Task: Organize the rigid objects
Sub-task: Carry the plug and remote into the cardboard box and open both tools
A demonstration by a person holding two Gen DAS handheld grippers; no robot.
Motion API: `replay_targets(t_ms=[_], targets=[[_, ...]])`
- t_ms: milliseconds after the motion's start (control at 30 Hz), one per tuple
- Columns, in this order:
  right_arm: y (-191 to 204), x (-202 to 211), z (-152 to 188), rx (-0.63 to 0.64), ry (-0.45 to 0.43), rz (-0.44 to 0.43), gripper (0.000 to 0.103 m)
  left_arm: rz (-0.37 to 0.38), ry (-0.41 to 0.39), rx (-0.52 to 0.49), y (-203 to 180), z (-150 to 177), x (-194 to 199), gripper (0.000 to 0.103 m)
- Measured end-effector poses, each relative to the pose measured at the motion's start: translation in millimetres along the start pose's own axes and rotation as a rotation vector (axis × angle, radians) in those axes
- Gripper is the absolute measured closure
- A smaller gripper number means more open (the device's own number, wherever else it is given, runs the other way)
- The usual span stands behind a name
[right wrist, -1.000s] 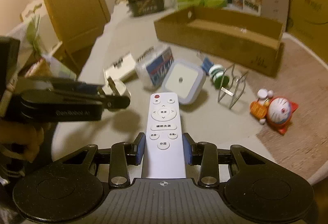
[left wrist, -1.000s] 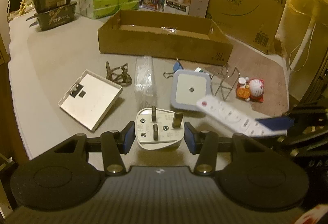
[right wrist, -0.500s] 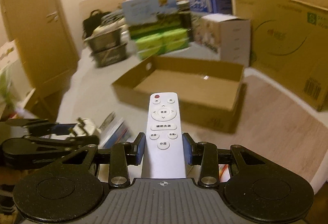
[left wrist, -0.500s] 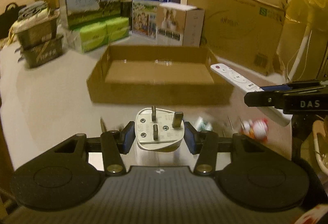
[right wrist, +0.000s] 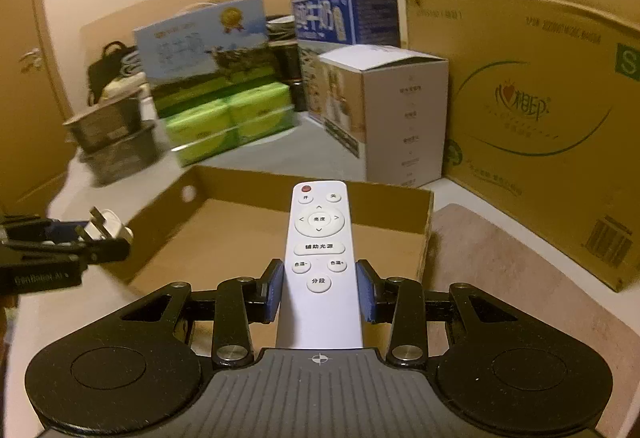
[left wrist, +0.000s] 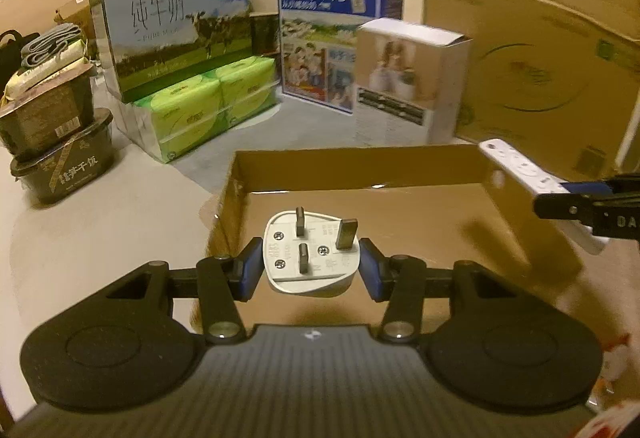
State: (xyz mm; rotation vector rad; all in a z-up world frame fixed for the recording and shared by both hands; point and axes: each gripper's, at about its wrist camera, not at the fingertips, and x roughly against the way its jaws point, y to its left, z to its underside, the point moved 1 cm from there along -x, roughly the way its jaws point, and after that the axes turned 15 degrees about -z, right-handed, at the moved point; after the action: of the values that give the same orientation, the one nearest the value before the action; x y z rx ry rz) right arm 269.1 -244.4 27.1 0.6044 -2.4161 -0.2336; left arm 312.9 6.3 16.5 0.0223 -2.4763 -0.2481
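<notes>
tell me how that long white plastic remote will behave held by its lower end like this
The long white plastic remote looks rigid, so it probably won't sag. The right gripper pinches only its lower part, so the long free end may pivot if bumped. Its smooth sides could slip against the pads.

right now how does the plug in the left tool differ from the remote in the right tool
The plug is short, rounded and bears three metal prongs facing the camera; the remote is long, slim and flat, with buttons up. The plug sits wholly between its pads; the remote juts far past its own. Both are white, clamped and held over the open cardboard box.
</notes>
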Motion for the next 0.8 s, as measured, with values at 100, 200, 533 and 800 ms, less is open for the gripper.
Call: replay_targets(t_ms=[100,200,533,800], targets=[[-10,-17,0,-0.003,0.018,0.016,0.064,-0.004,0.017,-0.016,2,-1,-21,0.056],[-18,-30,2,0.002,0.036,0.028,0.064,-0.007,0.033,-0.023,4,1,-37,0.056],[-27,-43,10,0.018,0.044,0.061,0.053,-0.036,0.039,0.012,9,7,-42,0.043],[-5,5,10,0.008,-0.033,0.042,0.039,-0.070,-0.019,0.075,27,11,18,0.041]])
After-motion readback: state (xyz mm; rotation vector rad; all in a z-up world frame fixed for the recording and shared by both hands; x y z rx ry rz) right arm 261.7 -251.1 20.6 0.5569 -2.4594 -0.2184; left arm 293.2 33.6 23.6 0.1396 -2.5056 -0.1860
